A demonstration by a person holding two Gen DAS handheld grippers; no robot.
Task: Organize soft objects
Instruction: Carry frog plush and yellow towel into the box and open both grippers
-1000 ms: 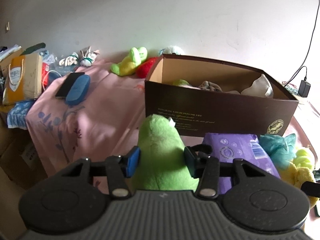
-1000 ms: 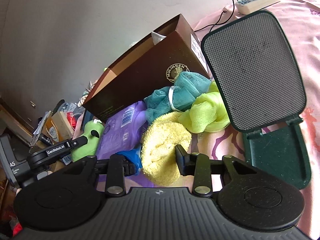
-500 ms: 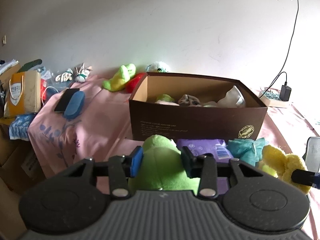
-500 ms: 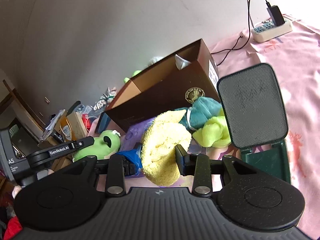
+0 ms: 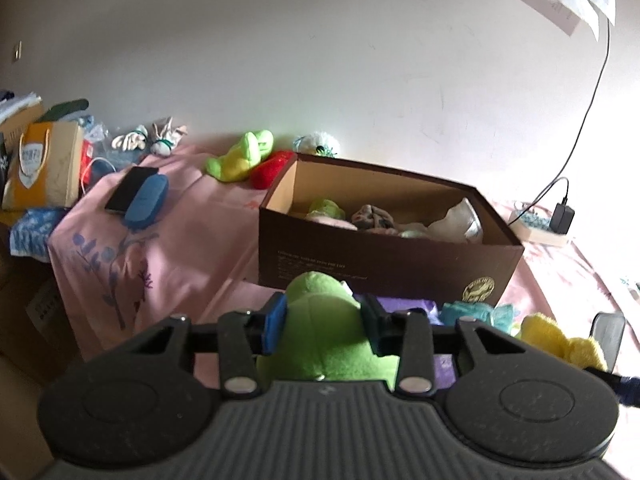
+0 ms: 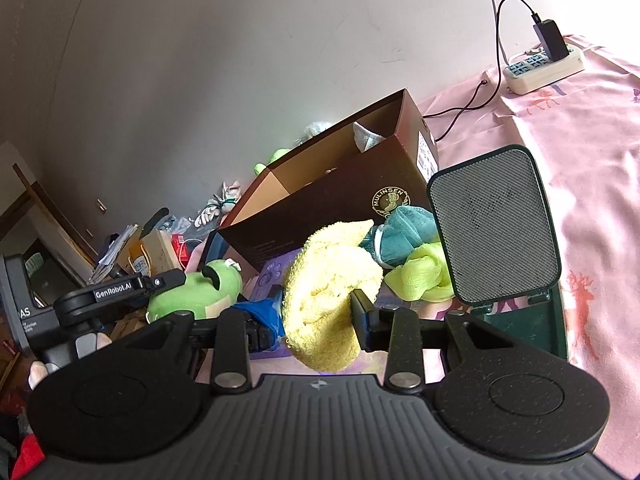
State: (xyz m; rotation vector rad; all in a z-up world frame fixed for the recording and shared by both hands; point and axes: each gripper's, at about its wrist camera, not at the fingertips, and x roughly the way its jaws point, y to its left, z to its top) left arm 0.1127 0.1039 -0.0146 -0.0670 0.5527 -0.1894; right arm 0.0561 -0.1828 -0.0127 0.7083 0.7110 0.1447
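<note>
Two toys are held just short of the brown cardboard box (image 5: 384, 256); left gripper (image 5: 322, 322) clamps the green plush toy (image 5: 320, 328), right gripper (image 6: 316, 316) pinches the yellow towel-cloth toy (image 6: 332, 280); next, probably, carrying both over the near wall and letting go.

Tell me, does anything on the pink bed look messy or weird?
Yes. Soft things still lie loose outside the brown box: a teal puff, a lime puff and a lime plush by the wall.

open brown cardboard box (image 5: 384, 256) is left unblocked from above; approach along pink cloth (image 5: 168, 248) is crowded by purple pack (image 6: 276, 272), teal mesh sponge (image 6: 404, 230), upright dark green mesh lid (image 6: 492, 224).
</note>
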